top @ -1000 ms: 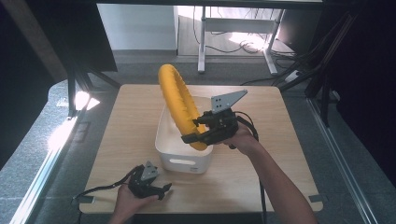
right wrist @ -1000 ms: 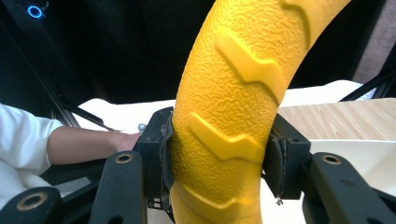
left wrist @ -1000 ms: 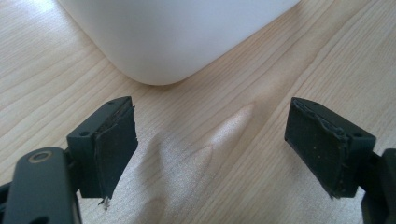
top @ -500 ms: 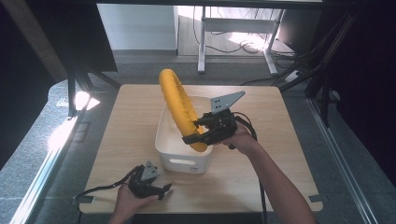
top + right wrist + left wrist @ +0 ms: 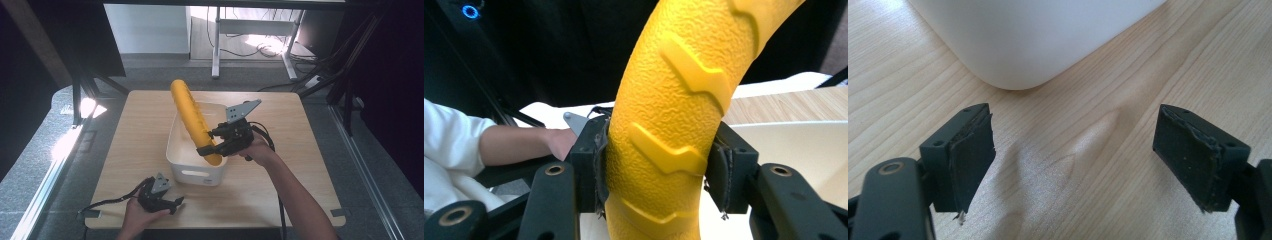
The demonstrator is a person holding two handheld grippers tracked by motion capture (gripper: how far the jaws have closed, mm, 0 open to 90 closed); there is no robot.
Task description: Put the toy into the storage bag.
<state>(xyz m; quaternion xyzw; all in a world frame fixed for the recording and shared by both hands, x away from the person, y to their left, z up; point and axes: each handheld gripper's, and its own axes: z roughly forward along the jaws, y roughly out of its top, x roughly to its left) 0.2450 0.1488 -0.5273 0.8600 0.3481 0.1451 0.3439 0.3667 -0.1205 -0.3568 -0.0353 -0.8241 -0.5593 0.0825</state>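
A long, curved yellow piece (image 5: pixel 192 120) with raised chevron ridges stands tilted over the white bin (image 5: pixel 192 172), its lower end inside the bin. My right gripper (image 5: pixel 207 150) is shut on that lower part. In the right gripper view the pads (image 5: pixel 596 165) press both sides of the yellow piece (image 5: pixel 669 100); the jaws have just eased open a little around it. My left gripper (image 5: pixel 172 202) rests near the table's front edge, open. In the left gripper view it (image 5: pixel 1073 160) holds nothing and faces a corner of the bin (image 5: pixel 1033 35).
The bin stands mid-table on the light wooden table (image 5: pixel 290 195). A black cable (image 5: pixel 107 204) trails left from the left gripper. Dark frame legs and floor cables lie beyond the far edge. A sleeved forearm (image 5: pixel 519 145) appears behind the yellow piece.
The right gripper and the yellow piece have sunk slightly toward the bin. The left gripper has stayed where it was.
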